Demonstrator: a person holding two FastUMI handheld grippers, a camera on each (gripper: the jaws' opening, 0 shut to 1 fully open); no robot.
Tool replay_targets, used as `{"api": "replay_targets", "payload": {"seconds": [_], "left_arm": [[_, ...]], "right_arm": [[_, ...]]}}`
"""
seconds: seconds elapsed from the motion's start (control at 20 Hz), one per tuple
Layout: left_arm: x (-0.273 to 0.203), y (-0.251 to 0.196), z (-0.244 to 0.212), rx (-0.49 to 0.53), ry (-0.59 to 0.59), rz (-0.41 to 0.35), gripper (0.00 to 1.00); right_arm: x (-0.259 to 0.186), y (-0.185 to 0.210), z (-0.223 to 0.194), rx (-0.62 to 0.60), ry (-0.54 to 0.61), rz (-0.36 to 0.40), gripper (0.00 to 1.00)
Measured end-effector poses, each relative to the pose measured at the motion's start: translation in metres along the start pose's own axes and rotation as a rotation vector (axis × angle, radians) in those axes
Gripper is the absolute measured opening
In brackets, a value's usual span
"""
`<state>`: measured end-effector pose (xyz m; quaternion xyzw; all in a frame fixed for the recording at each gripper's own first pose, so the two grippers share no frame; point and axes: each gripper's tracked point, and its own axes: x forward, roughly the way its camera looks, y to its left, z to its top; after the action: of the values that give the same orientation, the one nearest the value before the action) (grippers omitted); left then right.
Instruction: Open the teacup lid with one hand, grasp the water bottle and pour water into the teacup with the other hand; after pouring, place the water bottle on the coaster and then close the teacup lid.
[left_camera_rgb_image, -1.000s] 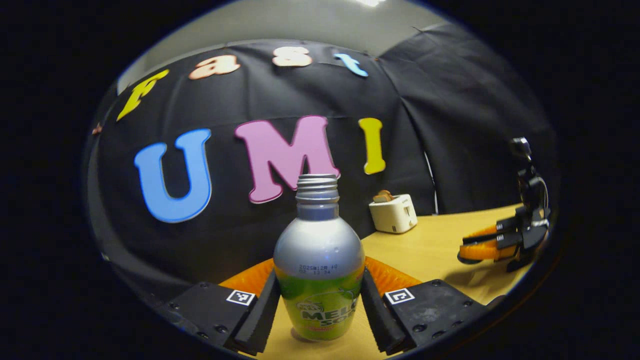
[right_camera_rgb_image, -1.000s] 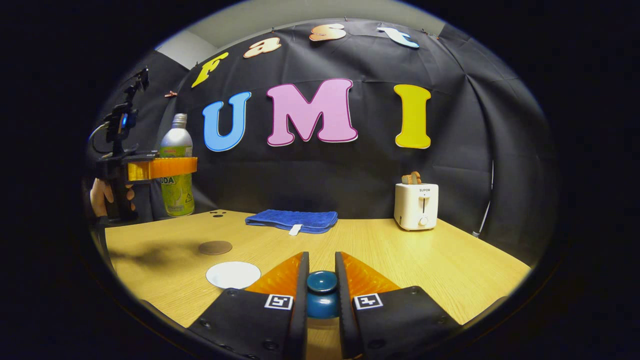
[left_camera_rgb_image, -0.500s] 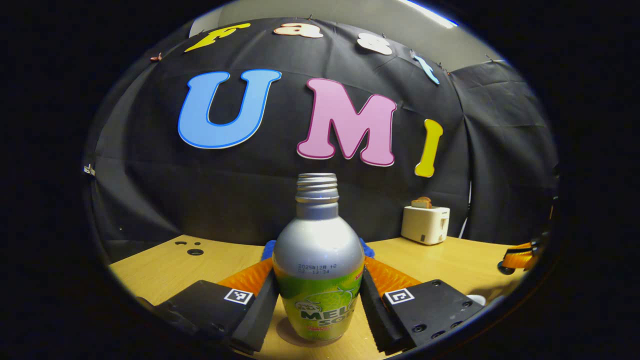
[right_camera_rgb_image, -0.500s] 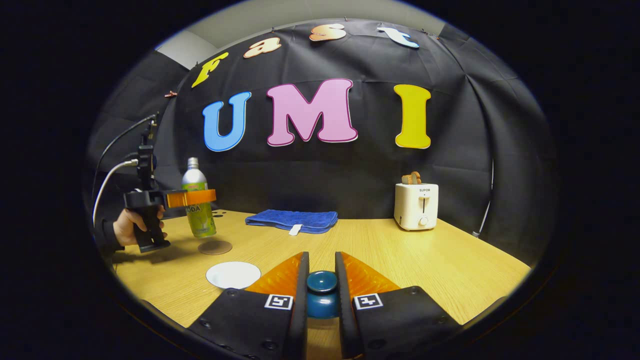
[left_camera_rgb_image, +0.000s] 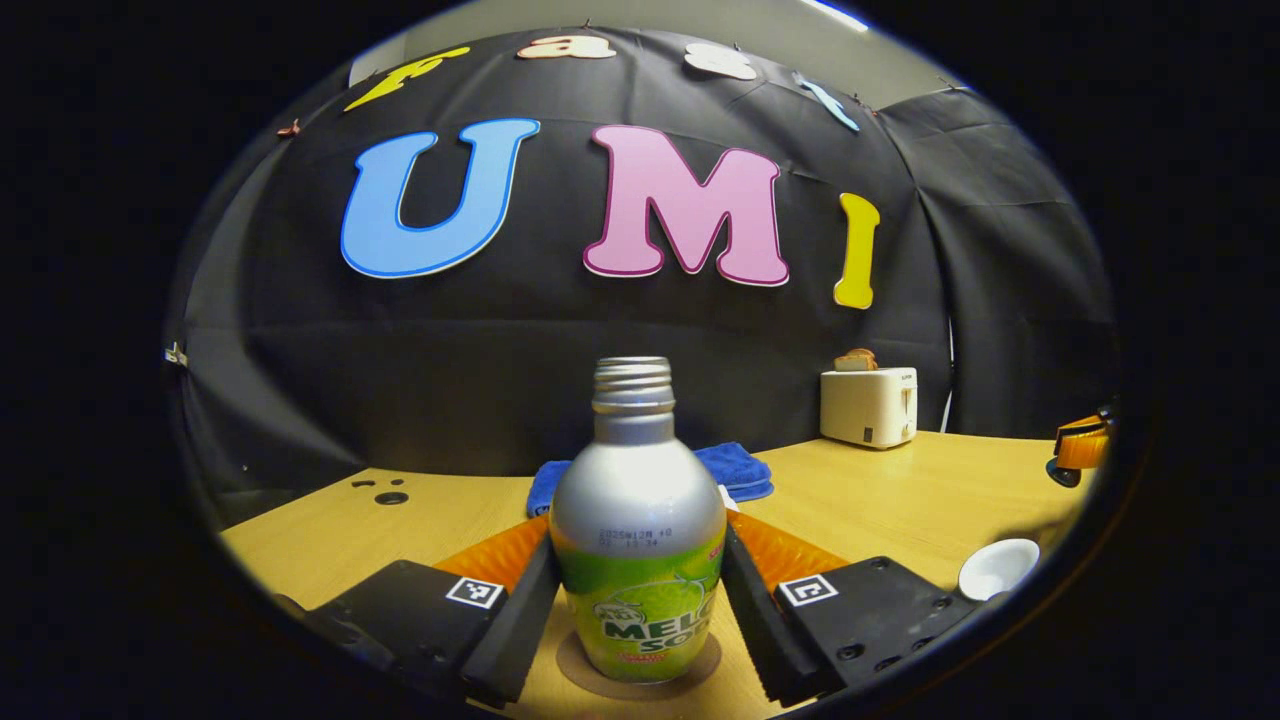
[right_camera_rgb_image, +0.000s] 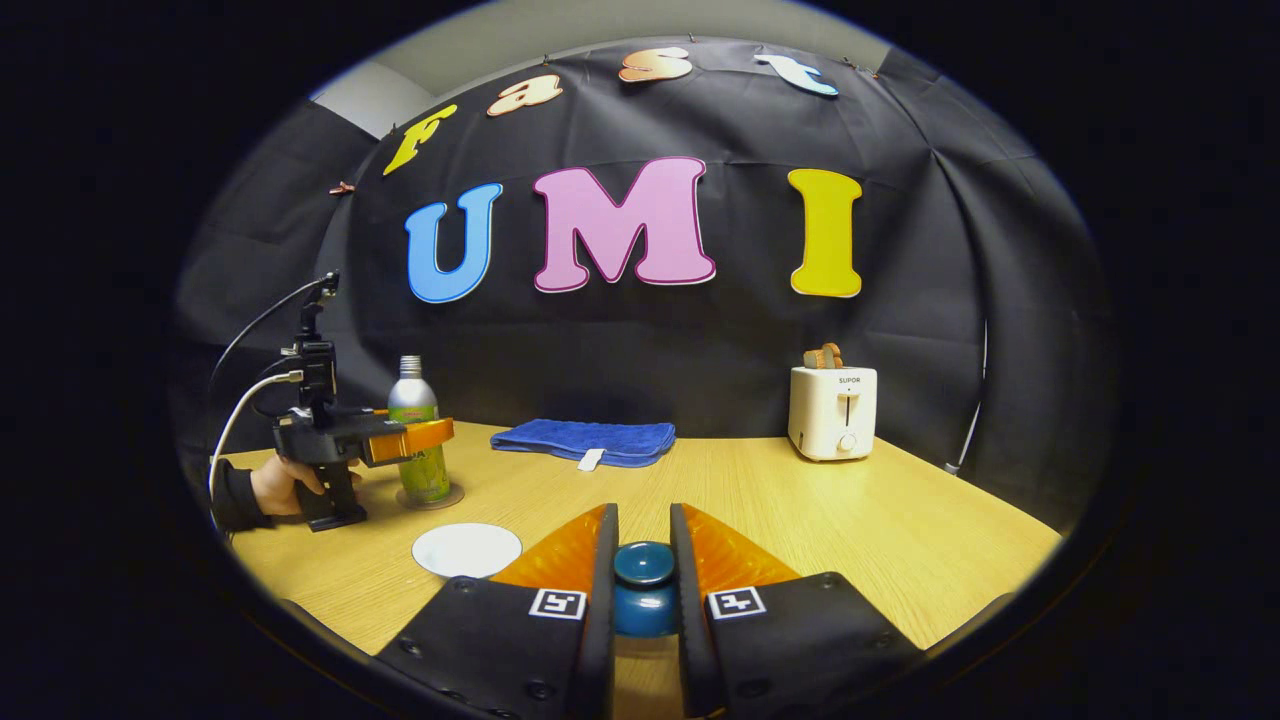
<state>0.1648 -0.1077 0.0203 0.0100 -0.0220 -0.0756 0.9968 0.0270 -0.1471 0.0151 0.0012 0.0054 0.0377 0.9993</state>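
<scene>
Left gripper view puts the water bottle upright between your left tongs, both fingers pressed against its sides, its base resting on the round brown coaster on the bench. That looks like the put-down step: the bottle stands where the task wants it, and your grip is likely there only to steady it until you let go. Its neck is open with no cap, so release it squarely to avoid tipping.

Right gripper view shows your right tongs clenched on the blue knob of the teacup lid, held low over the bench, probably kept off the cup while pouring went on. The white teacup sits just left of those tongs and near the bottle on its coaster. I judge that 2 moves remain: opening the left tongs, then carrying the lid onto the cup.
</scene>
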Motion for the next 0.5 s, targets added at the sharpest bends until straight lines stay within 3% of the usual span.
{"api": "replay_targets", "payload": {"seconds": [0.15, 0.5], "left_arm": [[-0.013, -0.005, -0.006, -0.014, 0.041, -0.023, 0.97], [-0.087, -0.009, 0.010, 0.016, 0.048, -0.037, 0.97]], "right_arm": [[0.000, 0.000, 0.000, 0.000, 0.000, 0.000, 0.30], [0.001, -0.005, 0.000, -0.001, -0.001, -0.027, 0.29]]}}
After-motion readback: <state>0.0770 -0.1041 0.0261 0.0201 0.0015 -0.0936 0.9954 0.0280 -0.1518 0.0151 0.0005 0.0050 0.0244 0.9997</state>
